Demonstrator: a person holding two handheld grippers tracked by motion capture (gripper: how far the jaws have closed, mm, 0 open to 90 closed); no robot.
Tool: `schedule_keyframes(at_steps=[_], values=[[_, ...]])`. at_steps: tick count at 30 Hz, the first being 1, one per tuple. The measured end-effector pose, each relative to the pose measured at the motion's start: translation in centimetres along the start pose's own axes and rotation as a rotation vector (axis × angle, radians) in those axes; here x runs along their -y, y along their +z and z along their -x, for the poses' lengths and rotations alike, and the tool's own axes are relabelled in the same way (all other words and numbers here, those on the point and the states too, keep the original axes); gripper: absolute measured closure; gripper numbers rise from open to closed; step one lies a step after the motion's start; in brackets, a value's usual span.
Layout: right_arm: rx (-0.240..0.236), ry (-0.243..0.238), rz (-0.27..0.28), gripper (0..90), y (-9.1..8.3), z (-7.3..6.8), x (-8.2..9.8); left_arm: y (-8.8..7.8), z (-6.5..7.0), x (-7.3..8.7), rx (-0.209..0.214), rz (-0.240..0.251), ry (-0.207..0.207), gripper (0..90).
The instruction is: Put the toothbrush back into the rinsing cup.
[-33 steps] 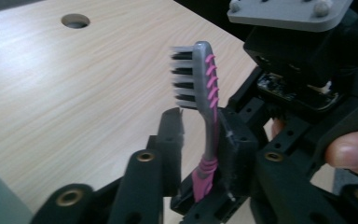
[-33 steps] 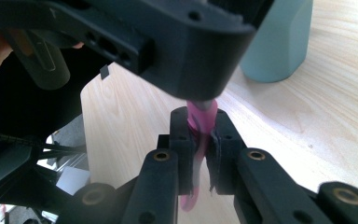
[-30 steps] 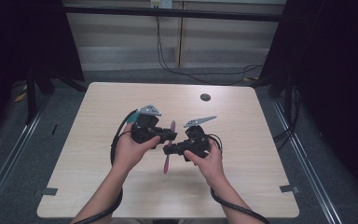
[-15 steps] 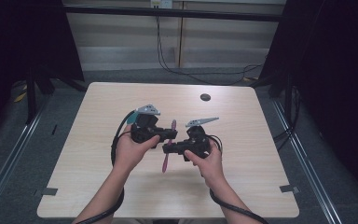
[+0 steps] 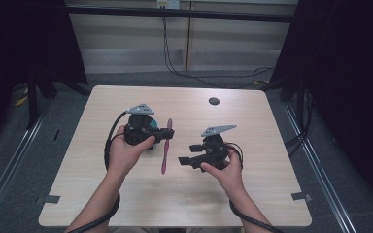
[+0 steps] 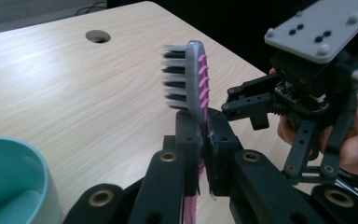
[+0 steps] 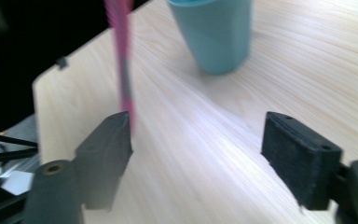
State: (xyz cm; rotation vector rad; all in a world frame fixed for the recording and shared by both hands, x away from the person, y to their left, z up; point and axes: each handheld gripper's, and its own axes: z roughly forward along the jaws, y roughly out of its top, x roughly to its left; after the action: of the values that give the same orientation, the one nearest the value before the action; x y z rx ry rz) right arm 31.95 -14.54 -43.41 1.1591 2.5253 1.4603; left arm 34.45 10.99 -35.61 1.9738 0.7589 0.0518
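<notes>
one teal cup (image 6: 9, 186), contents unclear

Even overhead light, dark surround (right gripper view motion-blurred)

I see a pale wood-grain table (image 5: 126, 204) with a small round dark hole (image 5: 213, 101) near its far edge; the left gripper view catches that hole (image 6: 98, 36) too. Black cables (image 5: 175, 63) hang down the light panelled back wall and trail along the grey floor. Black curtains (image 5: 24, 43) close both sides. Two grey tape strips (image 5: 50, 199) lie on the floor just beside the table's near corners.
</notes>
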Motion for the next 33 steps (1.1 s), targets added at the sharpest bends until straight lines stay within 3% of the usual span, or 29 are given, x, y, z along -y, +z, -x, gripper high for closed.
schedule_keyframes(at_steps=[3,6,11,20,27,30,33], values=[[0.059,-0.011,-0.029,17.3,-0.3,0.9,1.0,-0.4,-0.3,-0.1,-0.006,0.002,0.001,85.7],[0.073,-0.011,-0.040,15.2,-0.4,1.2,1.4,-0.6,-0.5,-0.2,-0.014,0.002,0.000,85.7],[0.142,-0.019,-0.091,14.7,-0.6,2.0,2.7,-1.1,-0.7,-0.3,-0.024,0.004,-0.001,85.7],[0.212,-0.068,-0.165,14.7,-0.3,2.8,4.8,-1.9,-1.1,-0.6,-0.049,0.008,0.003,85.7],[0.233,-0.070,-0.187,14.7,0.0,3.2,5.9,-2.6,-1.6,-1.1,-0.071,0.020,0.004,85.7],[0.244,-0.094,-0.191,14.6,0.1,3.3,6.5,-2.9,-1.8,-1.4,-0.079,0.028,0.004,85.6],[0.278,-0.106,-0.196,13.8,0.3,3.2,7.2,-3.3,-2.0,-1.8,-0.086,0.034,0.006,85.6]])
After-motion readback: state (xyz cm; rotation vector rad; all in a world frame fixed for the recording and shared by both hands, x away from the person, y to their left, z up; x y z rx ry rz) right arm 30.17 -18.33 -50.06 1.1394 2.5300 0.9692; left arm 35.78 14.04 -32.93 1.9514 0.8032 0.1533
